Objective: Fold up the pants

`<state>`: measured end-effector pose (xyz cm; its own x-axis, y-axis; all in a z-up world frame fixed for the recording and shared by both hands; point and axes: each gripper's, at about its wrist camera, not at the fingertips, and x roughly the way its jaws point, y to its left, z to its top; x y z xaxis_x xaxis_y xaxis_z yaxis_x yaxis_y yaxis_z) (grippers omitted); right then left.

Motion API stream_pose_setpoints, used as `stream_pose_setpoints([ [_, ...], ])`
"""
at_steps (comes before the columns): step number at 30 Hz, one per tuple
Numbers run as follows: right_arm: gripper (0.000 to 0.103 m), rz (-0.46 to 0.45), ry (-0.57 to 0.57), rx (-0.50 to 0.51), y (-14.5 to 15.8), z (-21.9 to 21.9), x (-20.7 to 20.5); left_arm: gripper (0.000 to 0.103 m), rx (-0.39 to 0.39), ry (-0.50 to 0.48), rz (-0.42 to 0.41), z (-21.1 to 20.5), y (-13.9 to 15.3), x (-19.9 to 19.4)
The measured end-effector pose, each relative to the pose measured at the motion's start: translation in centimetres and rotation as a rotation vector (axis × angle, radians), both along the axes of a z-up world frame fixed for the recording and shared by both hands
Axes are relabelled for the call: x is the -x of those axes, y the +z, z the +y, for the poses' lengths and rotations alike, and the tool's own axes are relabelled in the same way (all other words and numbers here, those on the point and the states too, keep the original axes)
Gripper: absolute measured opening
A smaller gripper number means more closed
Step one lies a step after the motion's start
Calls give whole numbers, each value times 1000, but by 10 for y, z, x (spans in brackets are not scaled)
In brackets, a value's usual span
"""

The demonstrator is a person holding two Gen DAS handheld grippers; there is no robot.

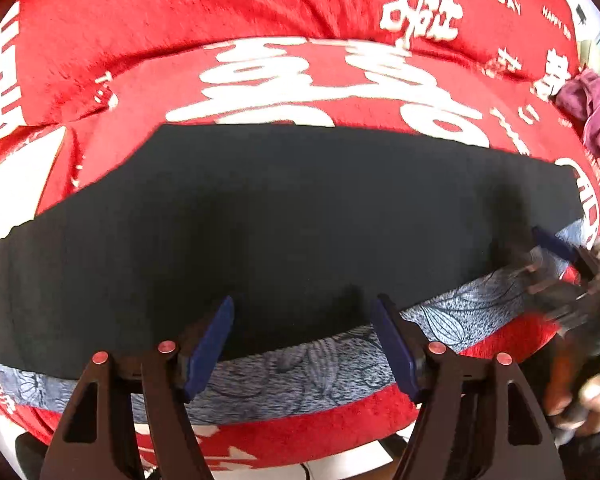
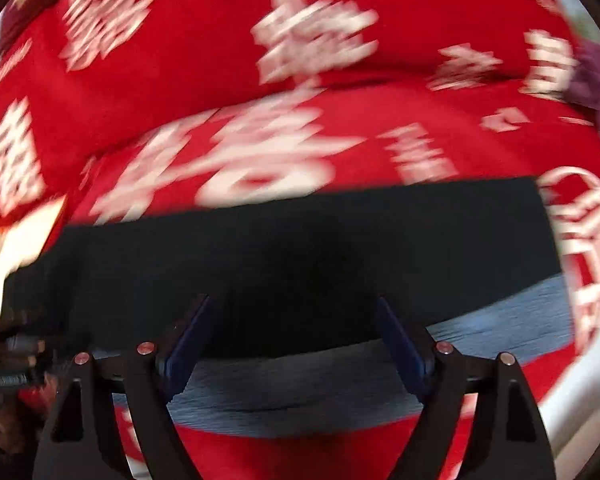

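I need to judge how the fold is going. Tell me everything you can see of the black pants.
The black pants lie flat as one long dark band of matte, plain fabric across the red blanket. Their far edge runs straight; the near edge overlaps a blue-grey patterned cloth. Both ends look cut off square. No wrinkles show. The left claw hangs open over the near edge, gripping nothing.

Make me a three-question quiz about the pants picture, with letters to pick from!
1. Where do the dark pants lie?
A. on the red blanket
B. in a basket
C. on a chair

2. What colour is the strip along the pants' near edge?
A. yellow
B. blue-grey with leaves
C. green

3. How is the left gripper?
A. shut on the pants
B. open, holding nothing
C. holding a hanger

Answers: 1 A, red blanket shows all round the pants. 2 B, the leaf print is plain. 3 B, its blue fingers stand apart.
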<state>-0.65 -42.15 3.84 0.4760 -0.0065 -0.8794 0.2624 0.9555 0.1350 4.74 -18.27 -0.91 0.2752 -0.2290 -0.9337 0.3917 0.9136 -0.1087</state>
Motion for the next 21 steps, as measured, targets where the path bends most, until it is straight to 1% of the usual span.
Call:
stream_pose_setpoints([
  [1,90,34,9,75,-9,18,-6,73,-9,20,6,6,-4,-3],
  [2,93,35,10,186,-13,33,-7,73,-27,34,17,9,-9,-6],
  [3,95,20,1,252,-15,42,-5,74,-61,53,50,14,-21,-10],
  [4,101,2,-18,273,-16,44,-2,79,-40,57,40,18,-23,-10],
  [5,103,-9,-66,272,-17,42,2,80,-23,60,11,21,-21,-8],
  [7,103,-43,-102,200,-20,31,9,80,-41,43,-2,21,-20,-5],
  [8,103,-56,-89,204,-19,30,12,80,-46,43,-7,21,-19,-5],
  [10,103,-38,-83,223,-19,33,11,80,-56,72,-27,30,-14,-5],
  [11,103,-16,-92,225,-18,33,9,80,-48,80,-36,35,-11,-5],
  [13,103,71,-118,222,-11,34,1,80,-35,109,-61,50,-4,-7],
  [14,103,101,-132,201,-6,38,-5,80,-38,120,-60,56,-5,-9],
  [15,103,77,-115,174,-1,46,-8,80,-40,131,-51,63,-9,-11],
  [16,103,29,-72,152,8,60,-11,80,-46,141,-37,69,-13,-14],
  [17,103,10,-43,158,12,71,-16,80,-53,152,-21,75,-20,-18],
  [18,103,3,-4,170,13,85,-20,80,-28,150,-26,82,-22,-18],
  [19,103,13,64,175,11,105,-28,80,-21,143,-39,84,-22,-16],
  [21,103,65,141,160,-3,128,-36,81,-35,117,-60,85,-23,-11],
])
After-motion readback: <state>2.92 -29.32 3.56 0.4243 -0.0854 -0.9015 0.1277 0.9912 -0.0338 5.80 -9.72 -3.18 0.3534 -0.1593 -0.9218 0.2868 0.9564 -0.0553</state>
